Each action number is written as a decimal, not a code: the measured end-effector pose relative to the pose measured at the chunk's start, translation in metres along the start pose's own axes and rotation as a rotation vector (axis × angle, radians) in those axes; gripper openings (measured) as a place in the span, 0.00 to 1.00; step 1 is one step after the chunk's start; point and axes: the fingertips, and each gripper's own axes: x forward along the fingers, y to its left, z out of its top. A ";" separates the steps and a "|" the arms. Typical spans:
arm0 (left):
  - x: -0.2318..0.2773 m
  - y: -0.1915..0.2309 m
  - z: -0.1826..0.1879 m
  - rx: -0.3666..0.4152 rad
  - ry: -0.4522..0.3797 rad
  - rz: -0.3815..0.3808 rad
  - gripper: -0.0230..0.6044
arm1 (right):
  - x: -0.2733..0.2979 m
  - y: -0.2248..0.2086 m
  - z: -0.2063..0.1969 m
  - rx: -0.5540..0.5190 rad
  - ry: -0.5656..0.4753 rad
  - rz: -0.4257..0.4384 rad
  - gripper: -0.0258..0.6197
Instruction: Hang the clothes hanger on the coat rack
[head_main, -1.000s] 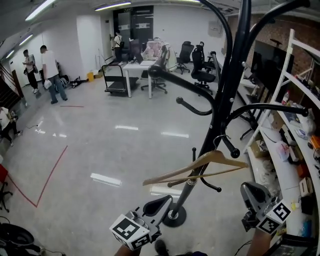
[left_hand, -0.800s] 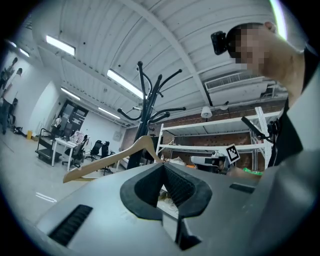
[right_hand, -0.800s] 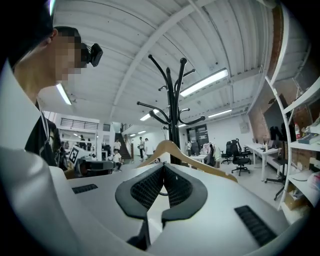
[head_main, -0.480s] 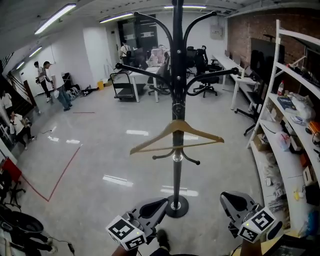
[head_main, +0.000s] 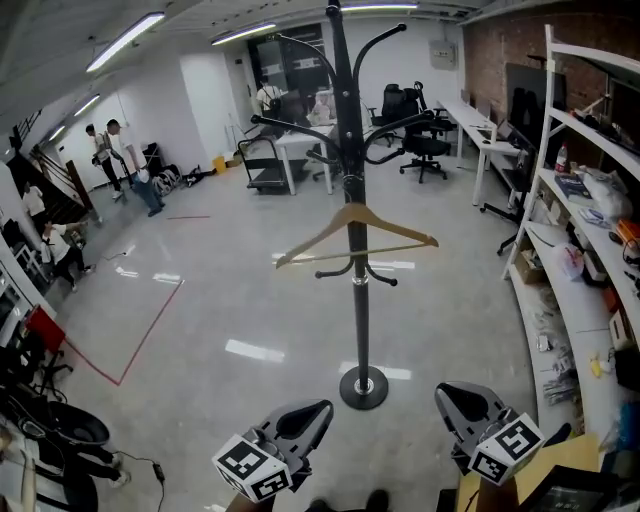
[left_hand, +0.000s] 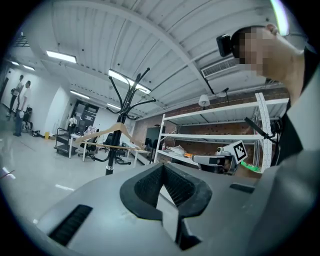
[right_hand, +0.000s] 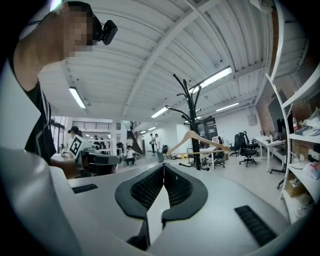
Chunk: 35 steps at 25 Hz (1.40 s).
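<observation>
- Head view: a glossy grey floor fills a large office room, with a red tape line across its left part. White shelving loaded with small items runs down the right side. Desks and an office chair stand at the far end, and people stand by the far left wall.
- Head view: the black coat rack stands upright on its round base in the middle of the floor. The wooden clothes hanger hangs on the rack about halfway up the pole, below the upper curved arms. The left gripper and right gripper are low in the frame, well apart from the rack and touching nothing.
- Left gripper view: the two dark ribbed pads meet at their tips with nothing between them. Beyond them, the hanger hangs on the rack at the left, and the other gripper shows before the shelving at the right.
- Right gripper view: the jaws are pressed together at the tips and empty. The hanger hangs on the rack far off, with office chairs behind it and the other gripper at the left.
</observation>
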 end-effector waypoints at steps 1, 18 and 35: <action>-0.011 -0.002 0.000 -0.002 -0.005 0.004 0.03 | -0.001 0.011 0.002 -0.001 -0.005 0.001 0.05; -0.220 -0.036 -0.049 -0.101 -0.033 -0.004 0.03 | -0.059 0.203 -0.038 0.045 0.056 -0.104 0.05; -0.291 -0.218 -0.088 -0.035 -0.012 -0.001 0.03 | -0.235 0.300 -0.064 -0.009 0.041 -0.012 0.05</action>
